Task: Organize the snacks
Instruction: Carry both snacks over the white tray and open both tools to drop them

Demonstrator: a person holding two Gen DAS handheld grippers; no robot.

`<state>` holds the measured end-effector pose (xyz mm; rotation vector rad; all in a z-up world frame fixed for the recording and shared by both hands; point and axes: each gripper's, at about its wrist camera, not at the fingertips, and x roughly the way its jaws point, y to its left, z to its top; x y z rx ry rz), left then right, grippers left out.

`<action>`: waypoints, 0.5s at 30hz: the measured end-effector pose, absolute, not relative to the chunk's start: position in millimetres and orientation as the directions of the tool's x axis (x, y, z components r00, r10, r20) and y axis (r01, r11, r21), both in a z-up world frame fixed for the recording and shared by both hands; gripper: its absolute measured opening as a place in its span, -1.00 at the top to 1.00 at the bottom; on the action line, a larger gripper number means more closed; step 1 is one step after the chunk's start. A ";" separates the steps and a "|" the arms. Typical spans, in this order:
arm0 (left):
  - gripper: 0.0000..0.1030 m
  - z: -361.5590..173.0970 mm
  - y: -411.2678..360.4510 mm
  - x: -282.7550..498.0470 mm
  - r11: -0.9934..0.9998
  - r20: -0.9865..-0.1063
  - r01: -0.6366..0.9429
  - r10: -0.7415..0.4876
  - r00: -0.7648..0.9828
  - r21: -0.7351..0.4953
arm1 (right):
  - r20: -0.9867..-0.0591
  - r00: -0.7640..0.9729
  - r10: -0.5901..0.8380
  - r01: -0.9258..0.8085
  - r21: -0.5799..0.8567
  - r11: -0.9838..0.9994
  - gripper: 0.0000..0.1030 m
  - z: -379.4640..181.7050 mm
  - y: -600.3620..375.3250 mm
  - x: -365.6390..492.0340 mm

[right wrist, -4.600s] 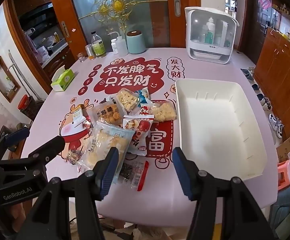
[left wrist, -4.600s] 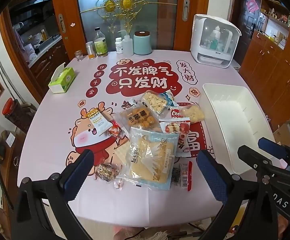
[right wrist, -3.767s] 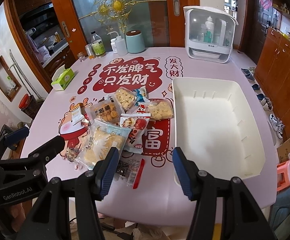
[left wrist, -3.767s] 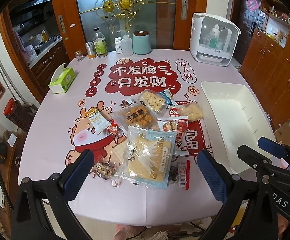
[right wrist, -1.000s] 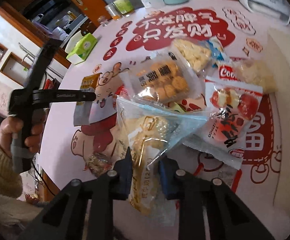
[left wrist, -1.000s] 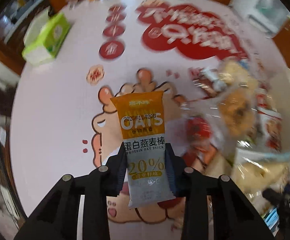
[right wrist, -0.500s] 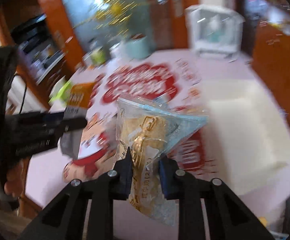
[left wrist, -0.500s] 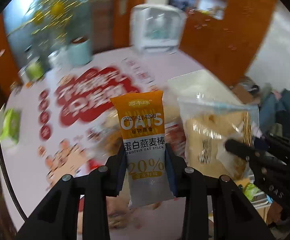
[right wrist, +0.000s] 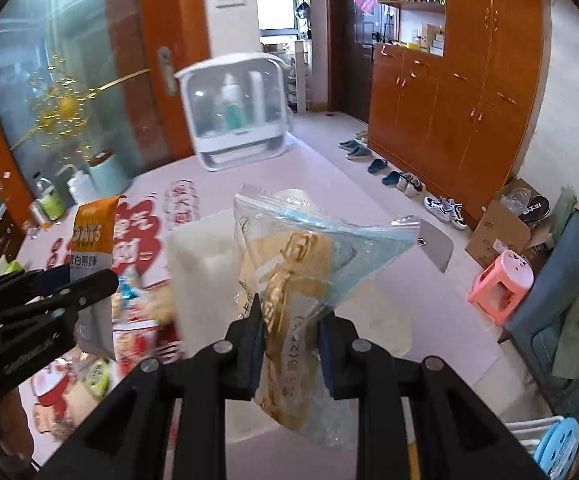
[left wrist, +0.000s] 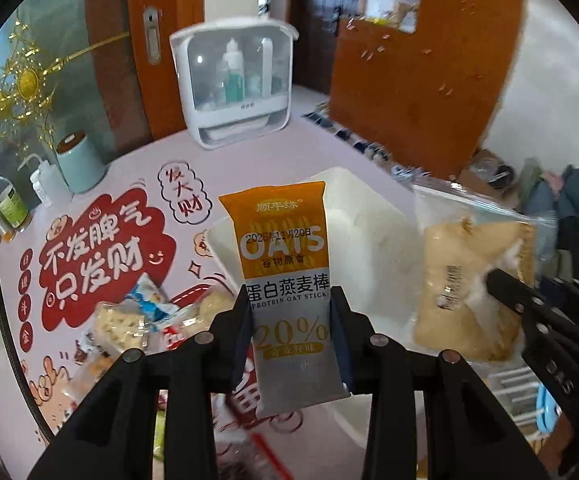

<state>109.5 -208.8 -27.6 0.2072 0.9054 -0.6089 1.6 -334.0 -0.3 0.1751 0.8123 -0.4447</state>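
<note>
Oat bar packet point(left wrist: 285, 280) is seen clamped in the left gripper point(left wrist: 291, 340), now lifted off the table over the white bin point(left wrist: 369, 240). From the right wrist, the biscuit bag point(right wrist: 289, 300) is pinched by the right gripper point(right wrist: 291, 344), likewise carried over the bin; release is judged next.

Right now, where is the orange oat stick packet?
The oat stick packet is clamped in the left gripper, held up in front of the white bin, left of the cracker bag.
</note>
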 end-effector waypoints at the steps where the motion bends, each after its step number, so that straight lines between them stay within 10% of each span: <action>1: 0.30 -36.4 -218.7 115.2 0.823 -0.800 0.564 -0.386 0.459 -0.074 | -0.739 0.595 -0.315 0.442 -0.026 0.897 0.53 -5.5 -339.2 4.2; 4: 0.18 -57.8 -246.6 122.4 0.854 -0.830 0.521 -0.293 0.476 -0.003 | -0.767 0.566 -0.303 0.424 -0.044 0.904 0.49 -24.4 -358.9 21.9; 6: -0.58 -68.6 -260.6 123.9 0.864 -0.847 0.502 -0.233 0.478 0.046 | -0.791 0.541 -0.285 0.411 -0.048 0.910 0.43 -38.3 -370.4 32.6; 8: -0.87 -75.0 -259.0 125.2 0.870 -0.851 0.493 -0.236 0.469 0.030 | -0.823 0.511 -0.247 0.399 -0.028 0.917 0.31 -49.0 -377.5 39.1; 15: -0.87 -85.3 -244.7 117.2 0.900 -0.872 0.435 -0.239 0.428 -0.033 | -0.800 0.568 -0.190 0.285 -0.025 0.958 -0.28 -43.0 -365.0 33.4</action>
